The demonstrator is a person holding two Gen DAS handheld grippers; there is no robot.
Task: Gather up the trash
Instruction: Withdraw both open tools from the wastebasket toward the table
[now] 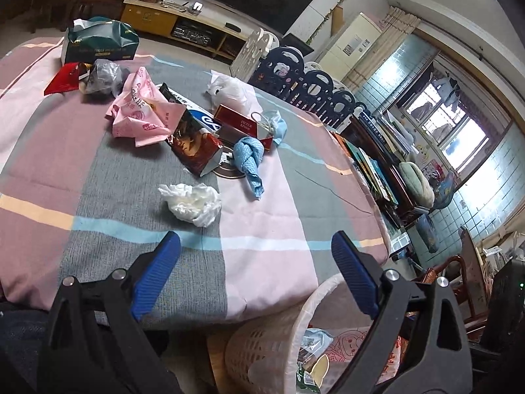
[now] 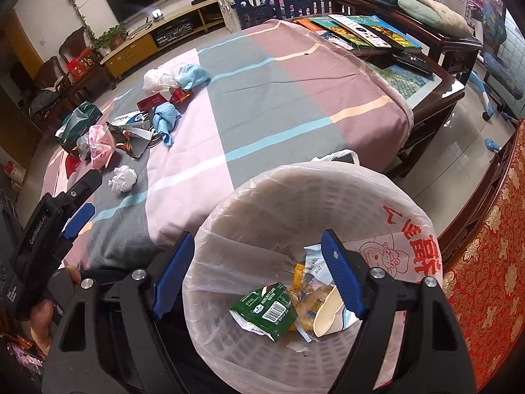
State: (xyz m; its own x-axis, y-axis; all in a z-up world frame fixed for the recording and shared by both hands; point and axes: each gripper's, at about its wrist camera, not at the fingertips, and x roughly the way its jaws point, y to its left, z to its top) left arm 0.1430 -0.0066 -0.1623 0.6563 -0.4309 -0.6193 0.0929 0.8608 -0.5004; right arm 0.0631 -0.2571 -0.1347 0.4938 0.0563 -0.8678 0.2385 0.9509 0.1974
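Observation:
Trash lies on a table with a striped cloth (image 1: pixel 269 216): a crumpled white tissue (image 1: pixel 192 203) (image 2: pixel 123 178), a knotted blue cloth (image 1: pixel 250 161) (image 2: pixel 165 119), a brown snack box (image 1: pixel 193 144), a crumpled pink bag (image 1: pixel 141 111) (image 2: pixel 101 146), a red cigarette box (image 1: pixel 241 124). My left gripper (image 1: pixel 257 246) is open and empty, short of the tissue; it shows in the right wrist view (image 2: pixel 80 218). My right gripper (image 2: pixel 257 249) is open and empty above the lined bin (image 2: pixel 295 197) (image 1: pixel 262 344), which holds a green wrapper (image 2: pixel 262 310) and other wrappers.
A green tissue pack (image 1: pixel 98 44), a grey bag (image 1: pixel 103 77), a red packet (image 1: pixel 64 78) and a white plastic bag (image 1: pixel 229 90) lie at the table's far side. A dark side table with books (image 2: pixel 377 36) stands right. A red patterned chair (image 2: pixel 485 262) flanks the bin.

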